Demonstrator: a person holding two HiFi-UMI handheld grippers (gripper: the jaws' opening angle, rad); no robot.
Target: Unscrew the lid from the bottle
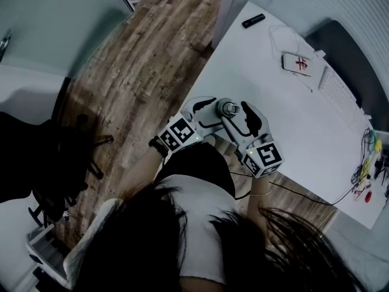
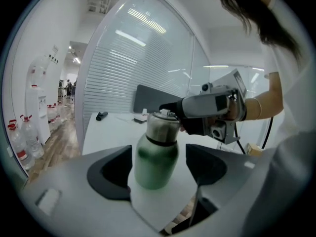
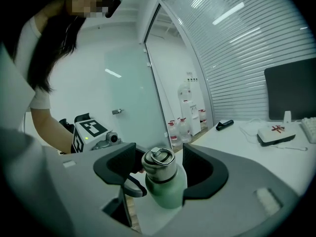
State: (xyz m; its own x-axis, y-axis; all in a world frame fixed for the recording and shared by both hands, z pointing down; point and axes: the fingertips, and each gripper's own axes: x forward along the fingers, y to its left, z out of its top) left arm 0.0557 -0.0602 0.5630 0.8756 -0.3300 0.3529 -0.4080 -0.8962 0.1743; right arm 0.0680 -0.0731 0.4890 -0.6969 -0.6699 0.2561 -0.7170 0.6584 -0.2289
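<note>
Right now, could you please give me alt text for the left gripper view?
A green bottle with a metal lid stands on a white table between the open jaws of the left gripper. Beyond it, the right gripper is close to the lid.

The bottle (image 2: 157,158) is pale green below, with a brushed silver lid (image 2: 163,127) above a black band. My pads (image 2: 111,174) are black in grey shells, and my marker cubes (image 1: 179,133) carry black-and-white squares. The table (image 1: 292,120) is white. The floor (image 1: 140,59) at ten o'clock shows streaked brown planks, and the white box (image 1: 298,63) at one o'clock has a red mark
</note>
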